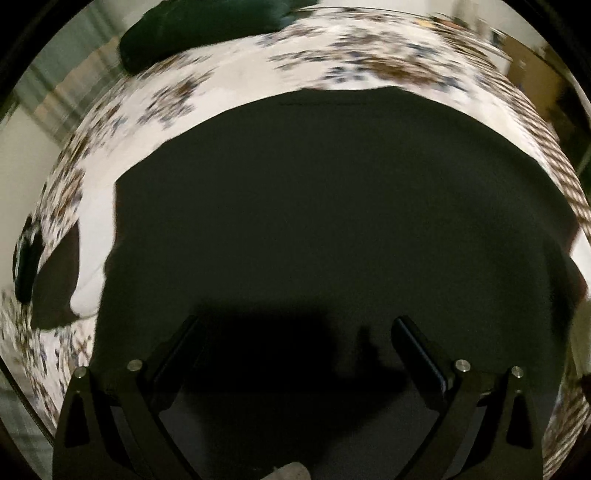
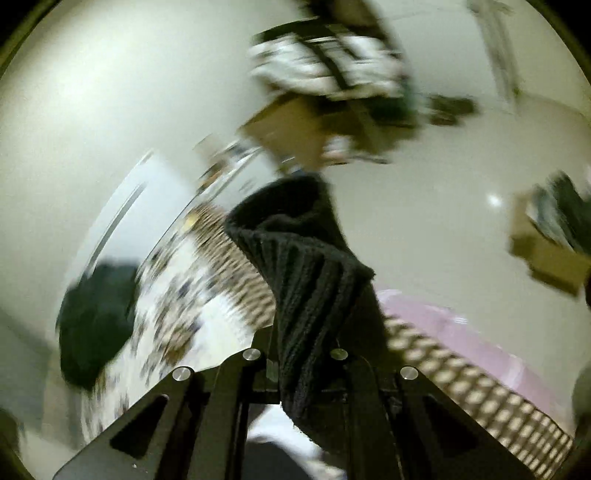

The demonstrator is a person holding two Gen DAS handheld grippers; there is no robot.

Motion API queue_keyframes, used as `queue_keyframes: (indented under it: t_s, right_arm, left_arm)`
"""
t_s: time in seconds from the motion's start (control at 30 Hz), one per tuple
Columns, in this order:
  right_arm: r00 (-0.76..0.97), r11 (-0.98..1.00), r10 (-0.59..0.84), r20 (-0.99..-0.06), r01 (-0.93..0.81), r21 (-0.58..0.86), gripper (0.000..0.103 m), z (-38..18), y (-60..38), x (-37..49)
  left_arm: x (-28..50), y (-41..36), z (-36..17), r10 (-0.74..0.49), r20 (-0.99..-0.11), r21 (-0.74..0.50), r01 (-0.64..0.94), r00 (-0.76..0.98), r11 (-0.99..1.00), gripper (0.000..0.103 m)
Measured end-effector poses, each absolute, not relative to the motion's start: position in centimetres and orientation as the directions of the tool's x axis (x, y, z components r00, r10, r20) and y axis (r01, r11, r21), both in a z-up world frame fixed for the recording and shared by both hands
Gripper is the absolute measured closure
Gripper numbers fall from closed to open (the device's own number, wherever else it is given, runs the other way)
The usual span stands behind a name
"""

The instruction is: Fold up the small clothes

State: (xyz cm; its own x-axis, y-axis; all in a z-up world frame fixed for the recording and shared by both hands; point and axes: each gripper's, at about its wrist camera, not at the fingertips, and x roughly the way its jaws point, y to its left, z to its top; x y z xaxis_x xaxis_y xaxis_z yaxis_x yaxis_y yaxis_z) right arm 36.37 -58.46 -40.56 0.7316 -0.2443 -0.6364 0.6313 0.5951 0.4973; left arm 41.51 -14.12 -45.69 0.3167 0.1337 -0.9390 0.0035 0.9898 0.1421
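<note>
Black ribbed knit garment [image 2: 314,273] is clamped between right gripper [image 2: 301,350] jaws; left gripper [image 1: 295,332] gapes, empty, above dark cloth [image 1: 332,203].

Dark bundle [image 1: 199,33] (far edge) beyond garment [image 1: 332,221]

Two dark garments show from the left wrist: one large black cloth [image 1: 314,221] spread flat and one dark green heap [image 1: 207,33] at the far edge, with one more dark shape [image 1: 55,280] at the left that is too blurred to name. One patterned sheet [image 1: 258,62] covers the surface, and one hand-held gripper [image 1: 295,332] shows in each view (two in all). From the right wrist there is one black knit piece [image 2: 306,273], one green heap [image 2: 96,317], two cardboard boxes [image 2: 295,129] [image 2: 546,254] and one pink cloth [image 2: 461,332].
</note>
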Motion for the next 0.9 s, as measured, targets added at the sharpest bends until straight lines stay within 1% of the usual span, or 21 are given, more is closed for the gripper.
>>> queue_keyframes:
  t_s: [0.07,0.17,0.33,0.47,0.67,0.9]
  right_arm:
    - [0.747,0.676,-0.184,-0.638,0.568,0.469,0.095,-39.8,-53.7,41.2]
    - [0.75,0.762,-0.099,-0.654,0.48,0.434,0.095,-40.4,-45.8,47.5]
    - [0.706,0.884,0.007,-0.708,0.327,0.335,0.095,-43.8,-32.0,56.1]
    - [0.66,0.937,0.045,-0.75,0.233,0.262,0.095,-47.5,-23.5,59.0]
    - [0.585,0.981,0.084,-0.807,0.093,0.169,0.095,-53.4,-13.8,62.9]
    - [0.501,0.995,0.097,-0.86,-0.047,0.085,0.095,-58.9,-2.8,64.0]
  left_arm:
    - [41.9,-11.6,-46.1,0.138,-0.944,0.133,-0.038,0.301,0.99,0.0]
    - [42.2,-8.5,-46.7,0.151,-0.946,0.133,-0.081,0.286,0.988,0.0]
    - [42.5,-4.7,-47.7,0.16,-0.95,0.132,-0.118,0.269,0.984,0.0]
    - [42.6,-1.4,-48.3,0.17,-0.95,0.138,-0.134,0.263,0.981,0.0]
    - [42.1,4.5,-48.4,0.199,-0.944,0.158,-0.168,0.262,0.973,0.0]
    - [40.8,10.9,-48.7,0.192,-0.953,0.133,-0.243,0.236,0.961,0.0]
